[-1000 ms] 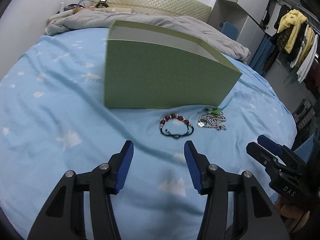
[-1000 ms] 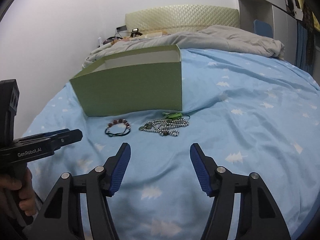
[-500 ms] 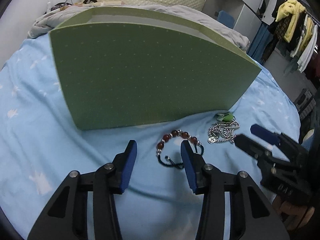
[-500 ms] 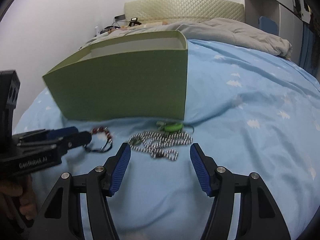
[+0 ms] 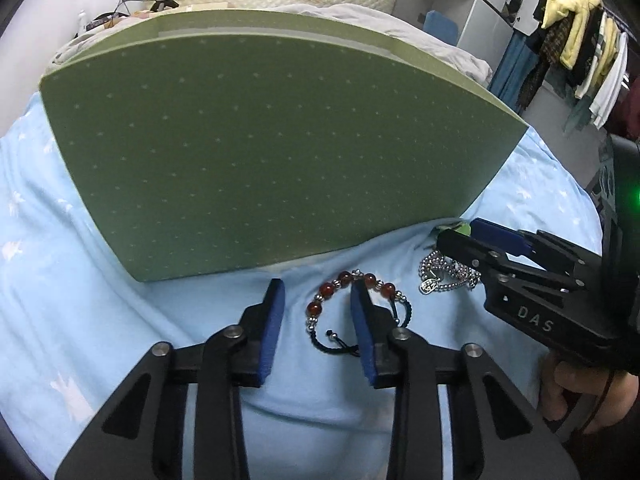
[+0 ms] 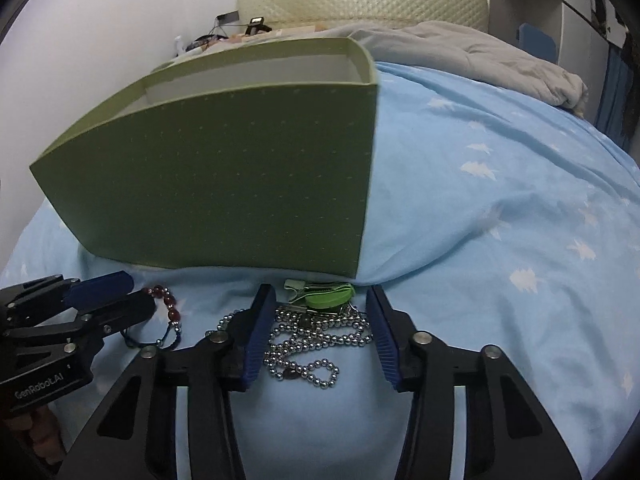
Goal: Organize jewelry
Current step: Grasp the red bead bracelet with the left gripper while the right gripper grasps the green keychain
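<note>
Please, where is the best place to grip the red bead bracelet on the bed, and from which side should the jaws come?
Probably the beaded arc of the red bead bracelet, from above. It lies flat on the blue sheet as an open loop, so one finger can go inside and one outside. The left gripper already straddles that arc, jaws closing.

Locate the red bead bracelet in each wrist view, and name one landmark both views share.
Left wrist: red bead bracelet low centre, between the closing left claw fingers.
Right wrist: bracelet low left, partly behind the left claw.
Shared landmark: green box just behind the bracelet.
</note>
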